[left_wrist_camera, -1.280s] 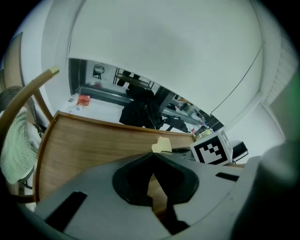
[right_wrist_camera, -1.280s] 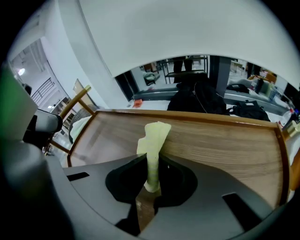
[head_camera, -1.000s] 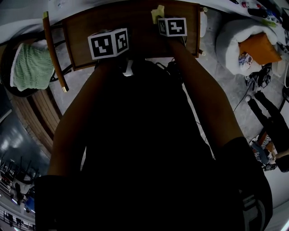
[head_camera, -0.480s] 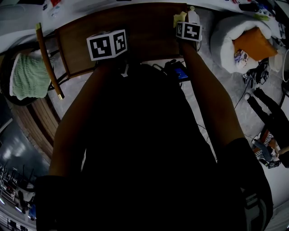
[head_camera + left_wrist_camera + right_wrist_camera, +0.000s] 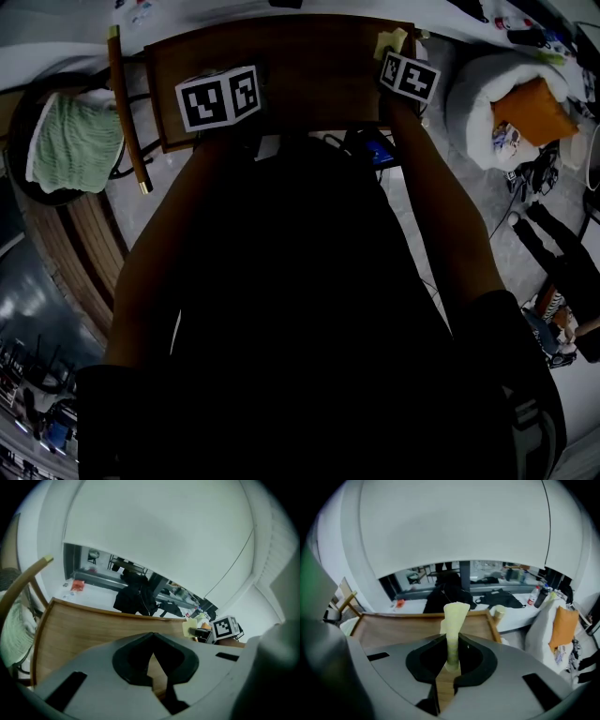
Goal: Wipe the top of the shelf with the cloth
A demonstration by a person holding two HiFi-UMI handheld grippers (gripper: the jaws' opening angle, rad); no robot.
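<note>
The brown wooden shelf top (image 5: 300, 66) lies in front of me. A pale yellow cloth (image 5: 453, 620) sticks up from my right gripper (image 5: 451, 663), which is shut on it. In the head view the cloth (image 5: 389, 42) sits at the shelf's far right corner, just beyond the right marker cube (image 5: 410, 77). My left gripper (image 5: 152, 639) hovers over the shelf's left half, jaws shut with nothing between them. Its marker cube (image 5: 217, 97) shows near the shelf's front edge. From the left gripper view the cloth (image 5: 191, 629) and right cube (image 5: 226, 627) appear at the shelf's right end.
A wooden chair rail (image 5: 127, 112) and a green towel (image 5: 70, 141) stand left of the shelf. A white beanbag (image 5: 487, 89) with an orange cushion (image 5: 534, 103) lies to the right. A white counter with dark bags (image 5: 497, 597) and bottles (image 5: 536, 595) runs behind the shelf.
My right gripper has carried the cloth rightward along the shelf's back edge, from the middle to the right corner. The left gripper has stayed in place.
</note>
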